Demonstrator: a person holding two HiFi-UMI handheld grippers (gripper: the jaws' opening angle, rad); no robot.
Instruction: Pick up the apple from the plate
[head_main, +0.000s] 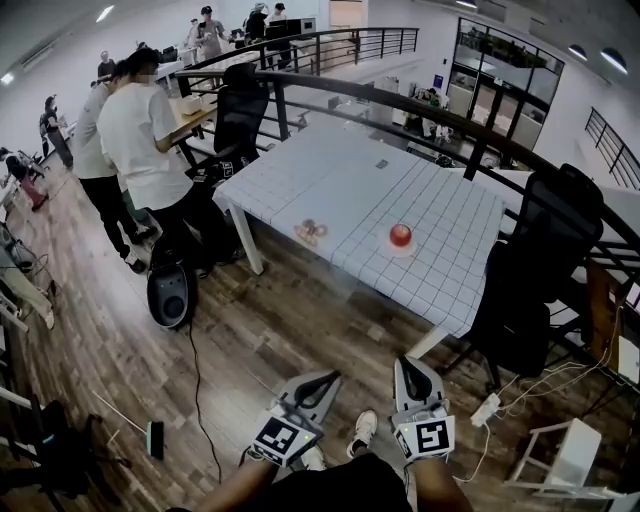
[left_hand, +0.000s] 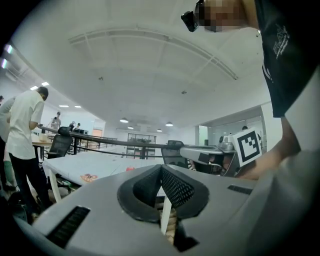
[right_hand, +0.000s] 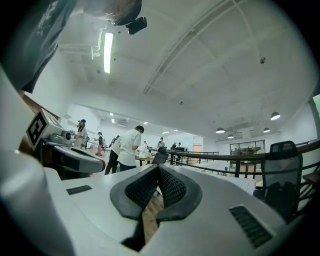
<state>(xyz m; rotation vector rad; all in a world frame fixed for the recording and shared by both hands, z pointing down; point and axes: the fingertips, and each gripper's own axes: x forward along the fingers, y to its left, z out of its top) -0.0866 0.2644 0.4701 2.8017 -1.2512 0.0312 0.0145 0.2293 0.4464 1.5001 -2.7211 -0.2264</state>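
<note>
A red apple (head_main: 400, 235) sits on a small pale plate (head_main: 401, 248) near the front right of a white grid-patterned table (head_main: 350, 190), well ahead of both grippers. In the left gripper view the apple (left_hand: 129, 169) is a tiny red spot on the far tabletop. My left gripper (head_main: 333, 377) and right gripper (head_main: 405, 361) hover over the wooden floor at the bottom of the head view, level, pointing toward the table. Both have their jaws shut with nothing between them, as the left gripper (left_hand: 161, 167) and right gripper (right_hand: 158, 167) show in their own views.
A small orange-patterned item (head_main: 311, 232) lies on the table left of the plate. Black office chairs stand at the table's right (head_main: 545, 260) and far left (head_main: 240, 115). A person in white (head_main: 140, 140) stands by the left corner. On the floor are a dark round device (head_main: 168, 295), cables and a power strip (head_main: 487, 408).
</note>
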